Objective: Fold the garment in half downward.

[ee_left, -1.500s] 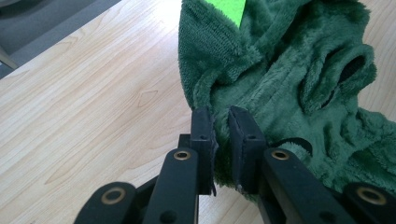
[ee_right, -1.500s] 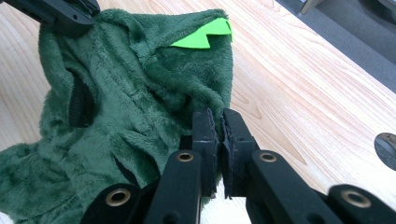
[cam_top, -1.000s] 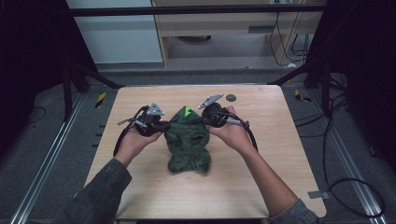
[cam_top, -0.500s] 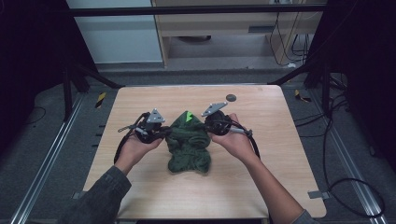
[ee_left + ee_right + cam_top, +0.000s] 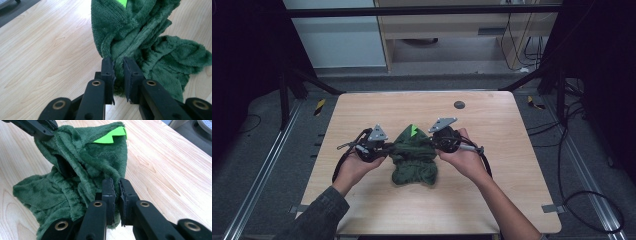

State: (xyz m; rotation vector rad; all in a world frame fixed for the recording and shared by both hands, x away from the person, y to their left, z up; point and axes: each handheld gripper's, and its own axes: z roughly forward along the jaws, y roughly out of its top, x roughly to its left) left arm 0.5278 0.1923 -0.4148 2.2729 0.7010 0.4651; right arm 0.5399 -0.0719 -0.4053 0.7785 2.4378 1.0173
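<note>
A dark green plush garment (image 5: 413,159) with a bright green zigzag piece (image 5: 413,130) near its top lies bunched at the middle of the wooden table (image 5: 492,120). My left gripper (image 5: 384,149) pinches its left edge, and the left gripper view has folds of the garment (image 5: 140,37) clamped between the black jaws (image 5: 119,65). On the other side my right gripper (image 5: 435,143) is shut on the right edge; the right gripper view puts the garment (image 5: 75,180) in its jaws (image 5: 116,185). The upper part is held up, the lower part rests on the table.
A small dark round disc (image 5: 459,104) lies on the table toward the far right. The person's forearms reach in from the near edge. Black frame bars and cables stand around the table, with a cabinet (image 5: 437,30) behind it.
Both hands have come toward the near side of the table and slightly down, carrying the garment with them. The grips are unchanged.
</note>
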